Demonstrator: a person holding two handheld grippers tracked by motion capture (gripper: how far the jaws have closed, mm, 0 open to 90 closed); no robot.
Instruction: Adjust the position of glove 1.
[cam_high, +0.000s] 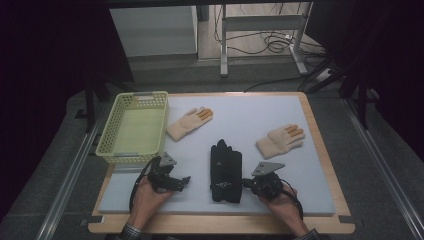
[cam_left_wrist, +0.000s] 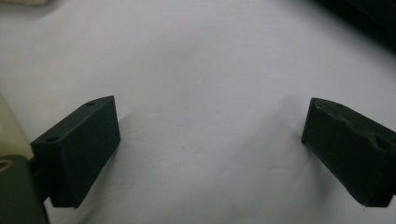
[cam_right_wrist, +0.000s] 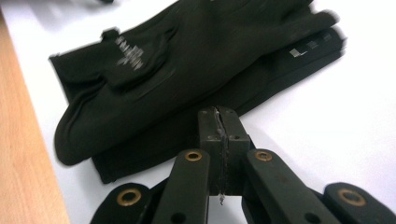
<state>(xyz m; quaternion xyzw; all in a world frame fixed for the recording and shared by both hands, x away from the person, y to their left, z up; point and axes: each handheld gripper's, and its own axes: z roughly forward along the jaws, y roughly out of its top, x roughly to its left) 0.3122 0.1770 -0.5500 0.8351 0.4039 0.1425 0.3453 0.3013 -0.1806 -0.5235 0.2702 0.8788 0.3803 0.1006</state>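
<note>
A pair of black gloves (cam_high: 226, 170) lies stacked on the white mat (cam_high: 250, 112), fingers pointing away from me. My right gripper (cam_high: 245, 183) is at their right edge near the cuff. In the right gripper view its jaws are pressed together, and the gripper (cam_right_wrist: 218, 114) has its tips right at the edge of the black gloves (cam_right_wrist: 187, 70). Whether any fabric is pinched between them I cannot tell. My left gripper (cam_high: 186, 181) rests to the left of the gloves. In its own view the left gripper (cam_left_wrist: 210, 140) stands open over bare mat, nothing between its pads.
A pale yellow basket (cam_high: 107, 135) stands at the mat's left side. One cream glove (cam_high: 189, 122) lies just right of it, another cream glove (cam_high: 280, 140) toward the right. The wooden table edge (cam_right_wrist: 23, 154) runs close beside the black gloves' cuffs.
</note>
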